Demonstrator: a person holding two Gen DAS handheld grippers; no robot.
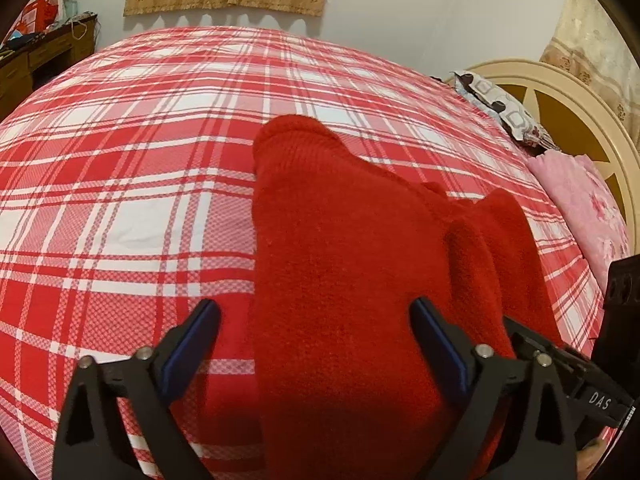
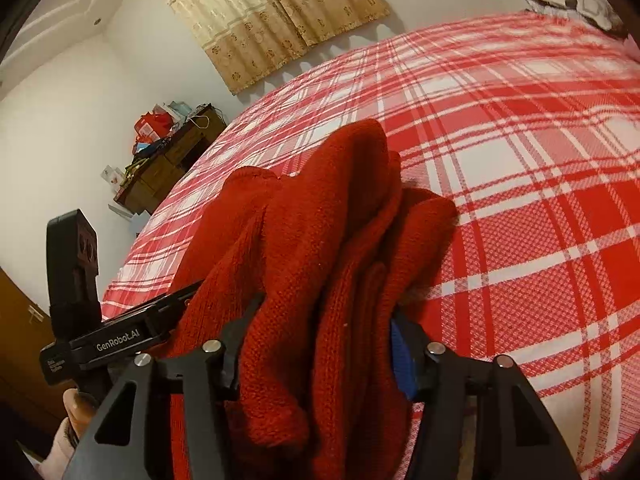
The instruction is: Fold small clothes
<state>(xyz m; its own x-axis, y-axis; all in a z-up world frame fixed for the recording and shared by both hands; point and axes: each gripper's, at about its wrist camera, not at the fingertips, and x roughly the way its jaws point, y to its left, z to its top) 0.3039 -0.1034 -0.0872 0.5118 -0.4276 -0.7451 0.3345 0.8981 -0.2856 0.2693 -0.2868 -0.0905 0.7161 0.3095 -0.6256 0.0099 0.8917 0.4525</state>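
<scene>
Left wrist view: the red knitted garment is lying on the plaid bed, running between the wide-standing left tongs, whose pads are not pressing it. Risk: closing from here is likely catching only the top layer, so the fold slips.

Right wrist view: the right tongs are clamping a thick bunch of the garment. Risk: layers are bunching unevenly; pulling may be dragging everything crooked.

a red and white checked bed sheet, a pink pillow, tan curtains, a brown desk.
</scene>
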